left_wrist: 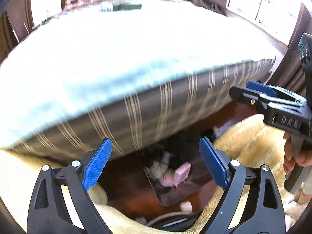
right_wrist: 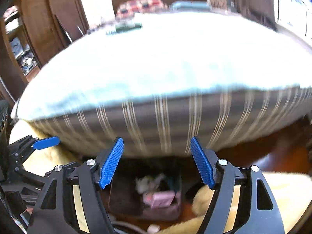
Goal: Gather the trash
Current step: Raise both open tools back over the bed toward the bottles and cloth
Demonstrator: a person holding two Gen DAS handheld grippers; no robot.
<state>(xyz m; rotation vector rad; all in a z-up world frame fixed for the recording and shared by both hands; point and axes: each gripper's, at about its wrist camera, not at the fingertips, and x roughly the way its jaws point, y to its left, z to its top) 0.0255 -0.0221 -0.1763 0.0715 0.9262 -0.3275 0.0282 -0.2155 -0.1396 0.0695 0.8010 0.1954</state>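
Two hand-held grippers are pointing down at the floor by the bed (left_wrist: 109, 62). Both are standing open, with nothing between their blue pads.

A small bin (left_wrist: 175, 187) is sitting on the dark wood floor, just under the edge of the bed. In it lie a pink box (left_wrist: 182, 173) and some white crumpled paper (left_wrist: 159, 166). The pink box is leaning on the other trash, with one corner up. The paper looks soft and squashy.

The left hand-held gripper (left_wrist: 154, 162) is hovering right over the bin, and the trash is showing in the gap between its pads, a bit below and ahead. The right hand-held gripper (right_wrist: 157, 162) is also aiming at the bin (right_wrist: 154, 210), which lies lower in its view, with the pink box (right_wrist: 160, 198) there too. Which one is nearer, I cannot tell.

A fluffy yellow rug (left_wrist: 249, 140) is lying on both sides of the bin. The pictures are blurry.
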